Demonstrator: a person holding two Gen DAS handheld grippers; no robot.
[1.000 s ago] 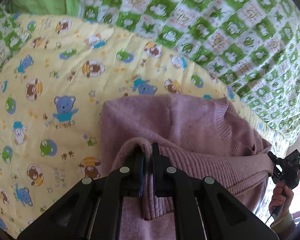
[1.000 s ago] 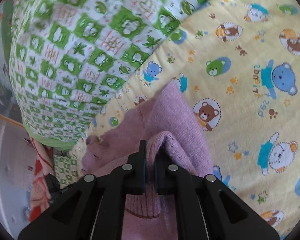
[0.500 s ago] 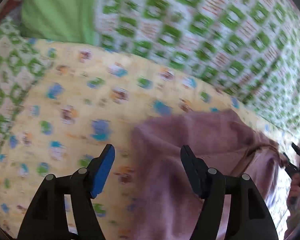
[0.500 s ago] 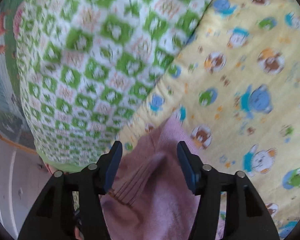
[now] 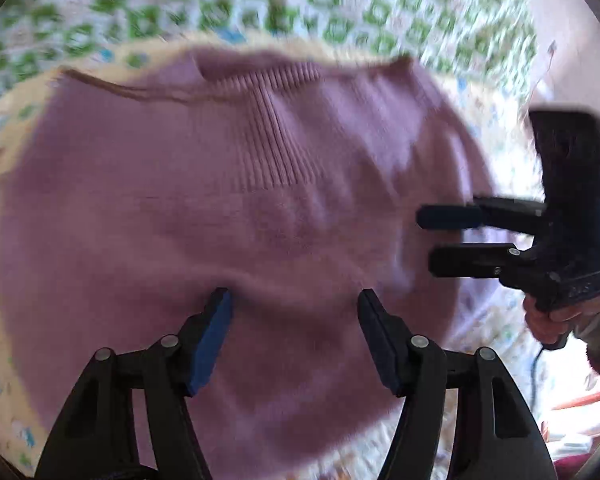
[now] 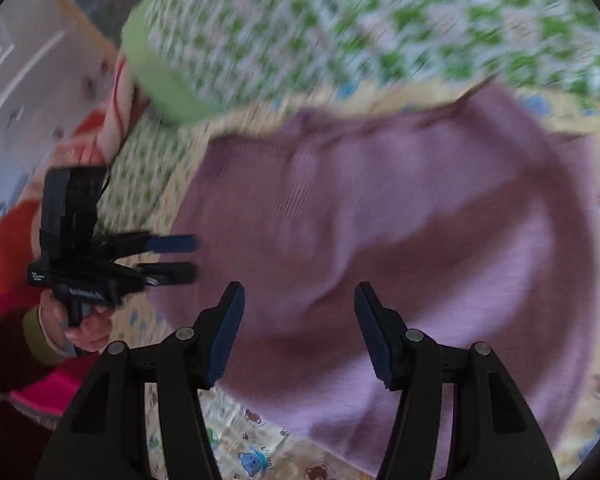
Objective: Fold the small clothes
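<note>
Both grippers had let go of the sweater since 1 s earlier: back then each was clenched on a pinch of the pink knit, by half a sec ago both had spread, and now both were pulled back w/ jaws wide apart and nothing between them. The view had also swung, so the garment filled most of each frame instead of a corner.

The left gripper [image 5: 294, 304] hung over the near part of the pink sweater [image 5: 236, 208], blue-padded fingers [image 5: 212, 332] spread, holding nothing. Whether the tips touched the knit, can't tell; blur was heavy. The right gripper [image 6: 298, 300] sat the same way over its side of the sweater [image 6: 400, 240], released, empty.

Each cam caught the other tool: the right gripper [image 5: 448, 236] came in from the right edge of the left view, fingers apart, near the sweater's side edge. The left gripper [image 6: 180, 256] showed at left in the right view, also apart, just beside the sweater's edge.

Sweater lay spread flat on the yellow bear-print blanket [image 6: 252, 456], ribbed neck band [image 5: 268, 76] at the far end, twd the green-and-white checked quilt [image 5: 380, 12]. No raised fold remained where the pinches had been; only shallow wrinkles.
</note>
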